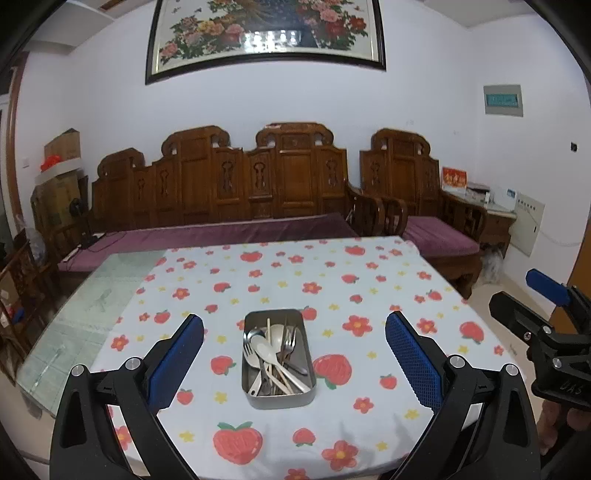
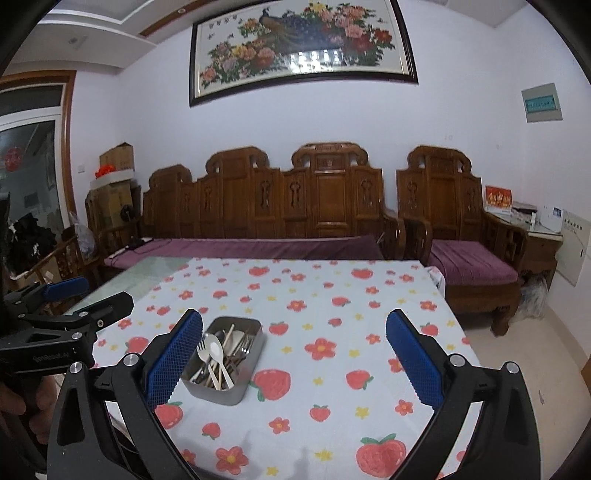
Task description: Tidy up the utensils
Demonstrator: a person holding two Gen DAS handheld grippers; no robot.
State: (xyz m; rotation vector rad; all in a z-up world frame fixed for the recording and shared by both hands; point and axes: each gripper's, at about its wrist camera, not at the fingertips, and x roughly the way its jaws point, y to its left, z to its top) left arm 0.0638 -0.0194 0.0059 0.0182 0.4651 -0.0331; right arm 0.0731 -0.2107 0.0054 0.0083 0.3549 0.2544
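left hand-held gripper (image 1: pixel 294 354): mine, jaws spread wide, nothing between the blue pads, hovering above the near edge of the bench – not touching anything
right hand-held gripper (image 2: pixel 294 354): also spread wide and empty, held over the near right part of the bench; from the left wrist view it shows at the far right edge, my hand (image 1: pixel 561 417) wrapped on its grip
relative pose: both point the same way across the bench toward the sofa, side by side, apart from each other
metal tray (image 1: pixel 251 394): rectangular steel box, sits flat on the cloth, centred between the left fingers in the left wrist view; in the right wrist view it lies just beside the left finger pad, well left of centre
utensils (image 1: pixel 275 360): all piled inside the tray – metal forks, a metal spoon, a white plastic spoon and fork, pale chopsticks; crossed over one another, handles mostly toward me; exact count I can't tell
bench (image 1: pixel 92 295): glass top, bare glass strip on the left side
tablecloth (image 1: pixel 332 280): white with red strawberries and flowers, covers the rest of the bench; nothing on it but the tray
sofa (image 1: pixel 229 184): carved dark wood with purple cushions, behind the bench against the wall
picture (image 1: pixel 266 33): framed floral print on the wall above the sofa
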